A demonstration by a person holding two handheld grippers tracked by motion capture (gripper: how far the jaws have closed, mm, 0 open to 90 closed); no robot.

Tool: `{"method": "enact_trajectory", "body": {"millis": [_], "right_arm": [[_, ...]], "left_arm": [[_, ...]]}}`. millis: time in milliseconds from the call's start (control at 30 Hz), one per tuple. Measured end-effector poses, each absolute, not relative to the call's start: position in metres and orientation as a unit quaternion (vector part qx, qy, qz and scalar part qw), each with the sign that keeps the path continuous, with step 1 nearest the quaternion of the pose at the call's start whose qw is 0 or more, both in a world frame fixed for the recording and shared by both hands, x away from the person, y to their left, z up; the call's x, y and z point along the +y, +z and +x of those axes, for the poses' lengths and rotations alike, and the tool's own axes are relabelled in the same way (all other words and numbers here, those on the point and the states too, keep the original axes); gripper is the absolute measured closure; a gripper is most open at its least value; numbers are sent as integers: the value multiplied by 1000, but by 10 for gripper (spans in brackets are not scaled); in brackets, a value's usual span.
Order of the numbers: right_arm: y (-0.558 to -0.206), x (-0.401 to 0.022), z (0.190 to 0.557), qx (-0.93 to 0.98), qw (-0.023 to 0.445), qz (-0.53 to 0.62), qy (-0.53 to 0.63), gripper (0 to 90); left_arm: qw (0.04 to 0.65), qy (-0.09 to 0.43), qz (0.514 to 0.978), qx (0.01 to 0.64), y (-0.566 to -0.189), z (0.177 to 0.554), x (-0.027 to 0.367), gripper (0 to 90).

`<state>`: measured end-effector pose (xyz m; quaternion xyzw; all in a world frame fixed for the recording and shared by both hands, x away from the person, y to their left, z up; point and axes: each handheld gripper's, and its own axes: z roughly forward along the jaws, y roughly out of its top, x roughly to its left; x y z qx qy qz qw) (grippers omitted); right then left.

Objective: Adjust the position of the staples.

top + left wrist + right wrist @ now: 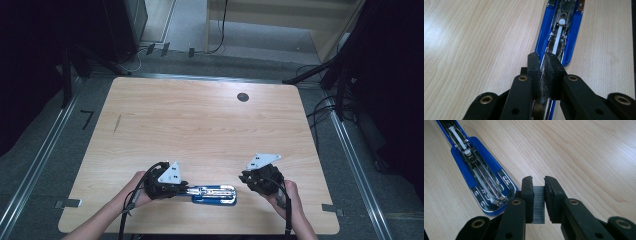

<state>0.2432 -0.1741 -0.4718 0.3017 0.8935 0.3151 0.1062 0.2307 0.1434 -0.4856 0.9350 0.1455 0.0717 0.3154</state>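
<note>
A blue stapler [216, 194] lies opened flat near the table's front edge, its metal staple channel [560, 30] facing up. My left gripper [186, 190] is at the stapler's left end. In the left gripper view the left gripper [543, 61] is shut on the near end of the stapler [572, 37]. My right gripper [246, 178] hovers just right of the stapler. In the right gripper view the right gripper [539, 182] is shut on a grey strip of staples [539, 205], with the stapler's [465, 173] wide end to its left, apart from the jaws.
The wooden table [200, 125] has a dark round grommet [243, 97] at the back and a thin dark mark [116, 124] at the left. Cables and dark stands ring the table on the floor. Both forearms enter from the front edge.
</note>
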Motion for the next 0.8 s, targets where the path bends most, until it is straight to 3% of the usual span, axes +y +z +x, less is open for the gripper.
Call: {"method": "enact_trajectory", "body": {"millis": [800], "right_arm": [[-468,-142,244,909,85,237,331,796]], "left_arm": [[314,74,936,142,-485,231,143,832]]}}
